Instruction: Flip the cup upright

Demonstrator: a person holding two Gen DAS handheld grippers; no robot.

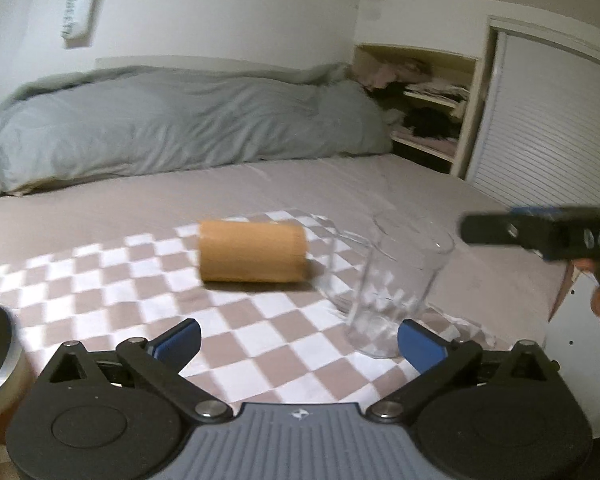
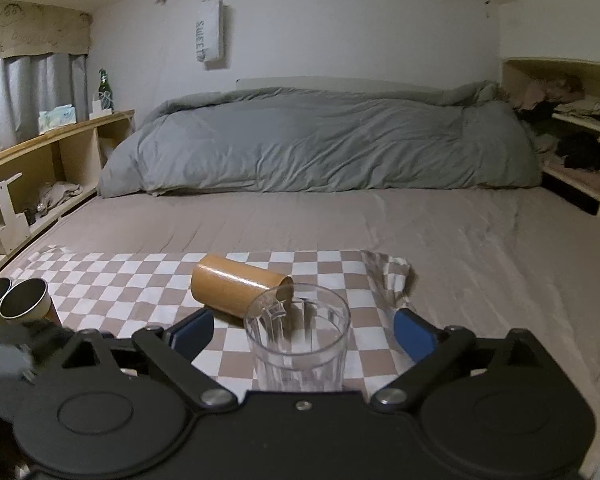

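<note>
An orange-brown cup (image 1: 252, 251) lies on its side on the checkered cloth (image 1: 140, 280); in the right wrist view the cup (image 2: 236, 286) has its open end pointing right. A clear glass pitcher (image 1: 396, 288) stands upright to its right, and stands between my right fingers in the right wrist view (image 2: 298, 344). My left gripper (image 1: 298, 340) is open and empty, in front of the cup. My right gripper (image 2: 304, 334) is open, its fingers either side of the pitcher without touching it. The right gripper's body (image 1: 540, 232) shows at the right edge of the left wrist view.
Two metal cups (image 2: 20, 300) stand at the cloth's left end. A grey duvet (image 2: 320, 140) lies along the wall at the back of the bed. Wooden shelves (image 2: 40, 160) run along the left, and a shelf niche (image 2: 572, 132) sits at the right.
</note>
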